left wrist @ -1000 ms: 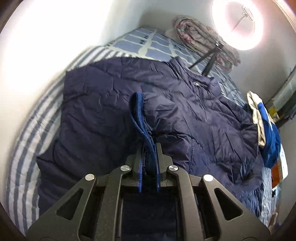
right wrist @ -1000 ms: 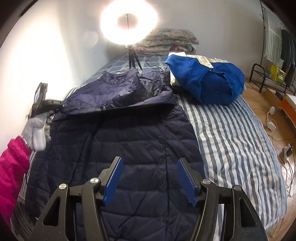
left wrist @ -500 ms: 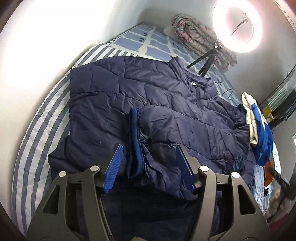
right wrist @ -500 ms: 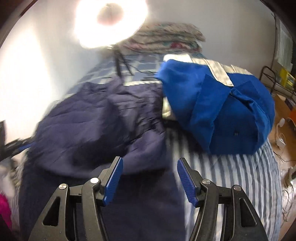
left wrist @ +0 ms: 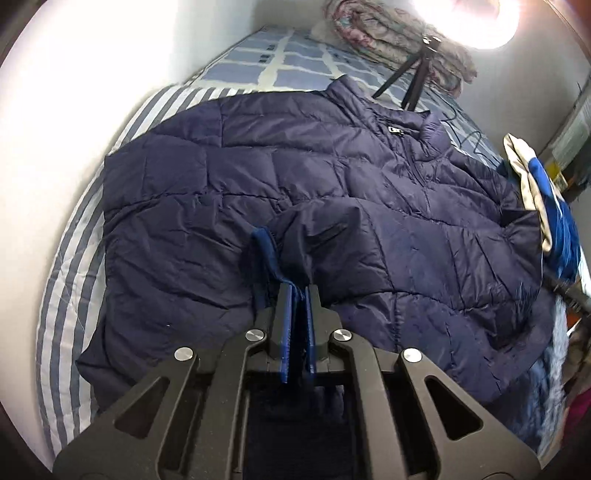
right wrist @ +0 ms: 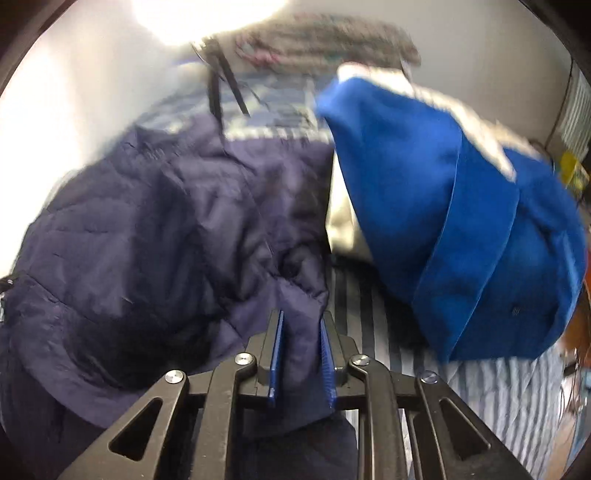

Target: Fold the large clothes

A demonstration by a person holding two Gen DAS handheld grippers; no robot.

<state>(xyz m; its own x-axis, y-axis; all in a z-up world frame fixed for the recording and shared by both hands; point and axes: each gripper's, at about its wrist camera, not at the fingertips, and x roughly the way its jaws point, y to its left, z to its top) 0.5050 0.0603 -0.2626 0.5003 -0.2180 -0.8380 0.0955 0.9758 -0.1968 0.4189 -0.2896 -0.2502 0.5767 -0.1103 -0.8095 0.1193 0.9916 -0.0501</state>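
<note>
Since 1 s ago: R hand-held gripper (right wrist: 300,354) has swung from over the jacket's lower body to its right-hand edge, beside the blue garment (right wrist: 461,229); L hand-held gripper (left wrist: 298,325) let go of the cuff, then re-clamped it.

Now: navy puffer jacket (left wrist: 295,192) lies spread on the striped bed (left wrist: 70,295), collar toward the ring-light tripod (left wrist: 413,85) and folded bedding (left wrist: 388,33). One sleeve is already laid across the chest. L jaws are pressed together, pinching that sleeve's blue knit cuff (left wrist: 266,254). R jaws are closing w/ a fold of navy fabric between the pads; pads look to be on it, tho the R view is motion-blurred.

Step, my read: sleeve-in / side fold, approx. early-mid task. Body not yet folded.

Next calls for: confirm R grip is firm, lift that edge clear of the blue garment, carry it inward across the body. L should place the cuff flat before I release, else the slick fabric likely slides back.
</note>
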